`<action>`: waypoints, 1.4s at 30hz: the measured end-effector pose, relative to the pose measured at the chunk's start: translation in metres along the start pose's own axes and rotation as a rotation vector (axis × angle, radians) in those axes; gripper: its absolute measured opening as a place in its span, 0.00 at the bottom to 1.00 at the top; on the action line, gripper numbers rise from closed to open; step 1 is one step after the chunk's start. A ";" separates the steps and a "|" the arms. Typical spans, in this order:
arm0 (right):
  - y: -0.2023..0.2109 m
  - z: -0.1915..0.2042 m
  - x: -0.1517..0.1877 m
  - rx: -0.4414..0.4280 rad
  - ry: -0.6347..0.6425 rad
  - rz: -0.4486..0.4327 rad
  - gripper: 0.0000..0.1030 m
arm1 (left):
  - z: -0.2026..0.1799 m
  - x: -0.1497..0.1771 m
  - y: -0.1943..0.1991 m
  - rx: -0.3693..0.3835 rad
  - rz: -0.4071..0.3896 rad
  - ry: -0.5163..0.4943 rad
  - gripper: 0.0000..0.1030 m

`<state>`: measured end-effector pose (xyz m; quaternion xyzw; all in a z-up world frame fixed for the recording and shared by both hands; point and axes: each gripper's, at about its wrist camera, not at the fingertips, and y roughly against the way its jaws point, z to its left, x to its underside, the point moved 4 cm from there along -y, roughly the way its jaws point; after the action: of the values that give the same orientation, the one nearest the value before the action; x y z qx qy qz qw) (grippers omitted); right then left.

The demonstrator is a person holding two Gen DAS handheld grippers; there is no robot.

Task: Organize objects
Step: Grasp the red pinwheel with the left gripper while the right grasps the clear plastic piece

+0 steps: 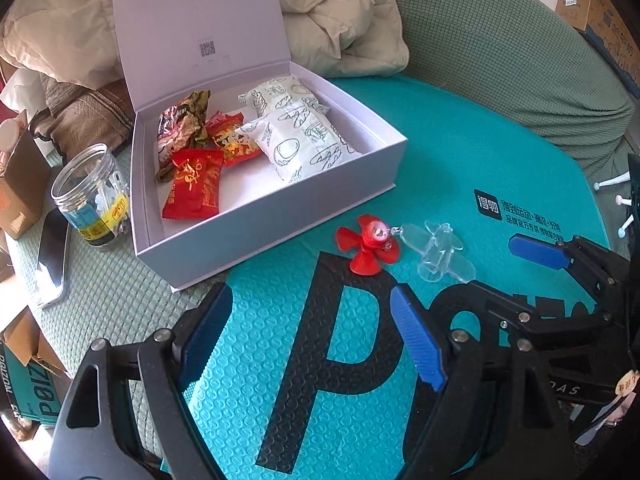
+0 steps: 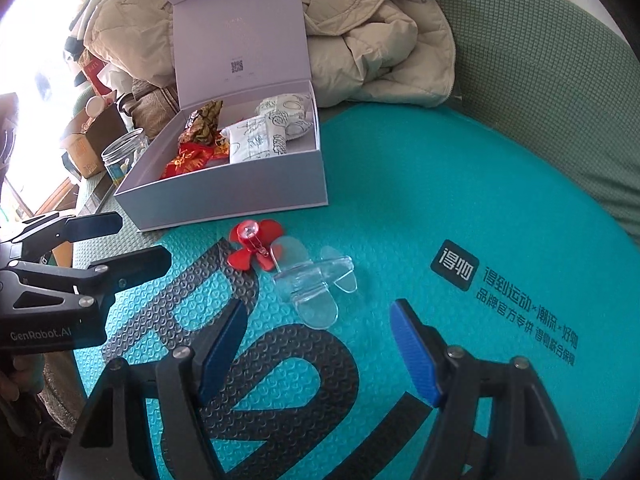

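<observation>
A red toy propeller (image 1: 367,245) joined to a clear plastic plane-shaped piece (image 1: 440,250) lies on the teal bubble mailer (image 1: 440,152), just in front of an open white box (image 1: 280,224). The box holds red candy packets (image 1: 194,184), a crumpled foil wrapper (image 1: 182,128) and white printed pouches (image 1: 296,144). My left gripper (image 1: 312,328) is open and empty, below the toy. My right gripper (image 2: 316,344) is open and empty, just short of the clear piece (image 2: 312,284) and propeller (image 2: 254,248). The box (image 2: 240,204) lies beyond.
A clear plastic jar (image 1: 94,194) and a phone (image 1: 52,256) lie left of the box on the green cushion. Beige jackets (image 1: 344,28) are piled behind. Cardboard boxes (image 1: 16,188) stand at the far left. The right gripper shows in the left view (image 1: 560,256).
</observation>
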<state>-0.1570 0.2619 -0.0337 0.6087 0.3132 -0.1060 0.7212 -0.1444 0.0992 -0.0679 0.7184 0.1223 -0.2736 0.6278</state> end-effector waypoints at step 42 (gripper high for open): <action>-0.033 -0.056 0.010 0.054 -0.103 0.024 0.58 | -0.041 -0.025 -0.067 0.107 -0.011 -0.076 0.58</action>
<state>-0.1849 0.3097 -0.0703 0.6254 0.2655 -0.1370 0.7209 -0.1900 0.1556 -0.1075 0.7394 0.0877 -0.3102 0.5911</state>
